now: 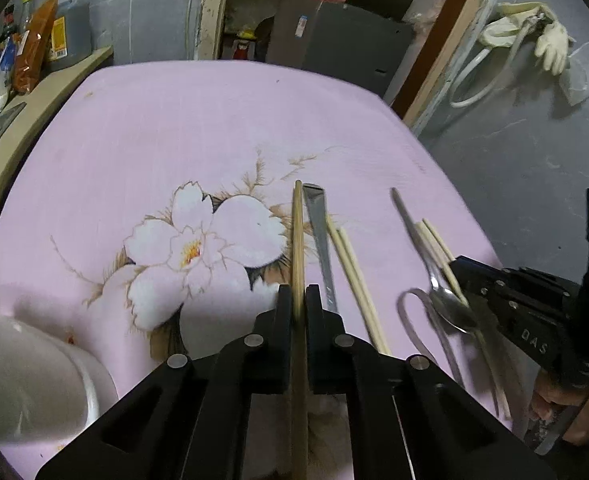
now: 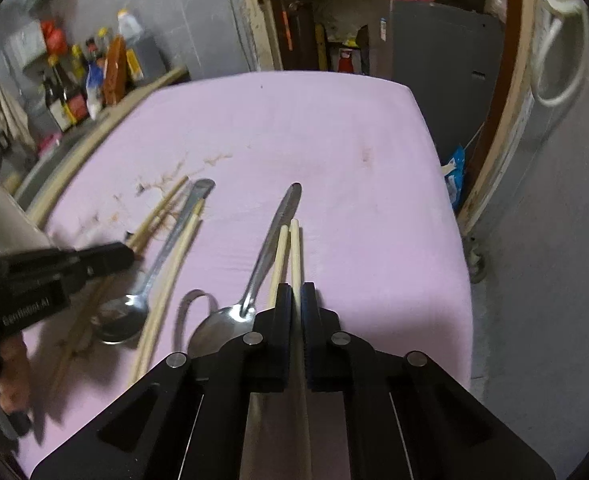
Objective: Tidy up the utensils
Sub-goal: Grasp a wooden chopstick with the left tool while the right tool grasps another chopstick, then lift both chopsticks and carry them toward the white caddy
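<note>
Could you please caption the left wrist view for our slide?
Left gripper shut on a chopstick above the pink tablecloth.

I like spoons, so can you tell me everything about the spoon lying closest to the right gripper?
The spoon is shiny silver metal, with a long thin handle and an oval bowl facing up. It lies flat on the pink cloth, handle pointing away from the camera. Its bowl sits just left of the right gripper, partly hidden under it. A pale chopstick lies right beside its handle; whether they touch is unclear. Nothing grips the spoon.
</note>
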`<state>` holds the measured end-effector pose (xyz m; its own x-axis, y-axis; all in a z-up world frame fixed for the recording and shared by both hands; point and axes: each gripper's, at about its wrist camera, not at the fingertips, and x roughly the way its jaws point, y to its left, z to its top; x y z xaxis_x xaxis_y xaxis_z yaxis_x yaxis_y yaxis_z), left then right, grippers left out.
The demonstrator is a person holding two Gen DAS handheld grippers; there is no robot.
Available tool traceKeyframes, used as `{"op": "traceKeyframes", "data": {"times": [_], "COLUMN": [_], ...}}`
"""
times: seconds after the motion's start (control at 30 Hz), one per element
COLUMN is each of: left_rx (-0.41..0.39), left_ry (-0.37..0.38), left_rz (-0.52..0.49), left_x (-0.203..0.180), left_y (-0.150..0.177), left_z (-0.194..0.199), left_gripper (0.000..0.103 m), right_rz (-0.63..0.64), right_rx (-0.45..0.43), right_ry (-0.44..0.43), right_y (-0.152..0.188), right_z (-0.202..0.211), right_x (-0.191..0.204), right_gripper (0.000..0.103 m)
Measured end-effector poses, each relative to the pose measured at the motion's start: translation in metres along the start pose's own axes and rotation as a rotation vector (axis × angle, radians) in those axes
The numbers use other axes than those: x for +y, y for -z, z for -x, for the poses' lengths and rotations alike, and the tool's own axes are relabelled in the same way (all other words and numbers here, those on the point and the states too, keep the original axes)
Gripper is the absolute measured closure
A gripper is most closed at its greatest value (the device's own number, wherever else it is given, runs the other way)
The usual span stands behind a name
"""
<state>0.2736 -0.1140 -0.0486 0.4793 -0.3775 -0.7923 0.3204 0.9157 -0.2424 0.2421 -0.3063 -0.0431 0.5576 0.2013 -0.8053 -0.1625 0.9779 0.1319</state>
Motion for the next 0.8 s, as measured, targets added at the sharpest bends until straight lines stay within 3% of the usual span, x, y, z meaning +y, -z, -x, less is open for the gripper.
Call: {"op": "traceKeyframes", "data": {"times": [0.23,0.5,0.67,0.8], "left_rx": [-0.148,-0.397,-0.543,-0.64], "left_ry": [0.039,0.056,0.074,0.042], "left_rz": [-0.016,-0.024,-0.021,-0.019], "left_x": [-0.008,-0.013,-0.012,-0.006], "left_y": [0.01,0.02,0.024,0.022], "left_z": [0.039,0.099,0.141,0.172], "left_gripper": [0.099,0.099,0.099,0.099], "right_rz": [-0.021,-0.012,-0.013,0.009], "right_rx": [-0.209,-0.522,-0.709,-0.812], "right_ry": [-0.05,-0.149,-0.241,-0.282], "right_y": [0.019,0.027,0.018,0.004], "right_z": [0.045,0.094,0.116,0.126], "right_x": [0.016,0.05,0.079,0.109], "right_gripper": [0.1,0.1,0.1,0.1]}}
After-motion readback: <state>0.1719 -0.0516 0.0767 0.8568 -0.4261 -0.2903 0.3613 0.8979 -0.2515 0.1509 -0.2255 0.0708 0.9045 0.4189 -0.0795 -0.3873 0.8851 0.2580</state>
